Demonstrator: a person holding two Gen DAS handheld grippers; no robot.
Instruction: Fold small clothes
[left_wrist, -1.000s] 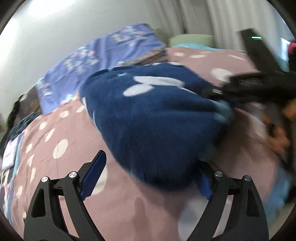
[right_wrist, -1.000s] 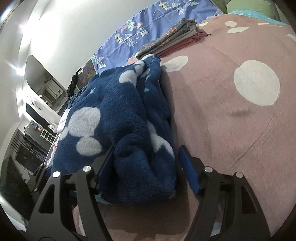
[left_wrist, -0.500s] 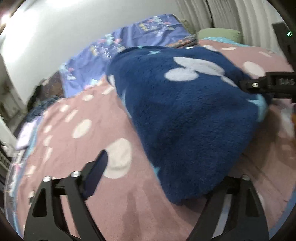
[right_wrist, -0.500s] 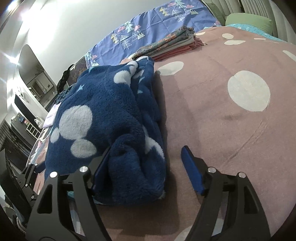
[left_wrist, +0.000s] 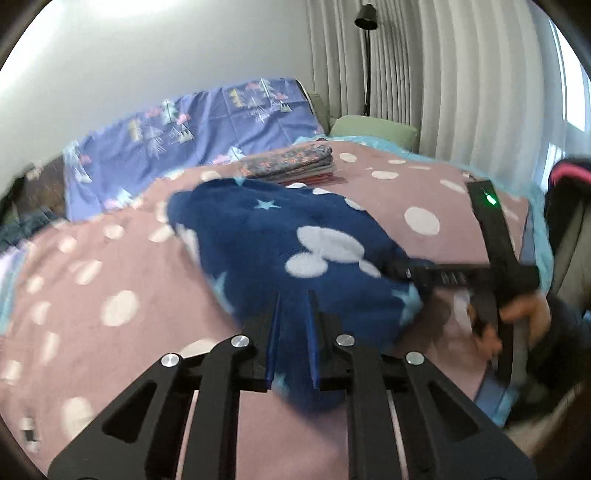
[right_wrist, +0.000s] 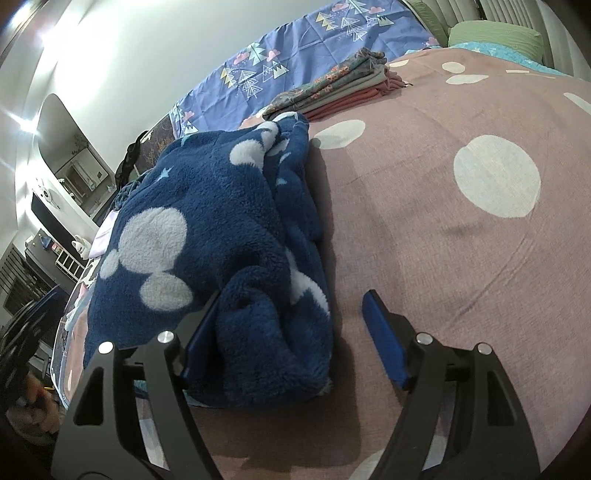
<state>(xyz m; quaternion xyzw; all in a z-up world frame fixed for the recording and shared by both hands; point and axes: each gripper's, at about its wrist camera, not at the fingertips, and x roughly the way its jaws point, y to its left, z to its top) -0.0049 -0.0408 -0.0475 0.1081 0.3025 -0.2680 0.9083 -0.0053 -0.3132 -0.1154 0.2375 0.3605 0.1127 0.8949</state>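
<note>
A: Item 1, left gripper (left_wrist: 293, 332): fingers narrow, pinched on a fold of the navy fleece garment (left_wrist: 295, 254) at its near edge.

B: Item 2, right gripper (right_wrist: 291, 336)?

A: Fingers wide. Left pad (right_wrist: 201, 336) touches the fleece bundle, right pad apart from it on bare bedspread (right_wrist: 461, 258). Nothing clamped.

B: Garment loc. & cond.?

A: On pink dotted bedspread, mid-bed, doubled over w/ layered edges showing in right wrist view. Lumpy, edges not squared.

B: Other stock?

A: Folded stack (left_wrist: 291, 166) at far end, just beyond the fleece, near the purple sheet (left_wrist: 207, 136). Approx. several pcs, count unclear.

B: Progress est.?

A: Stack looks done. Fleece partly folded; likely one more fold or tidy left, then onto the stack. No unfolded pcs clearly visible.
</note>
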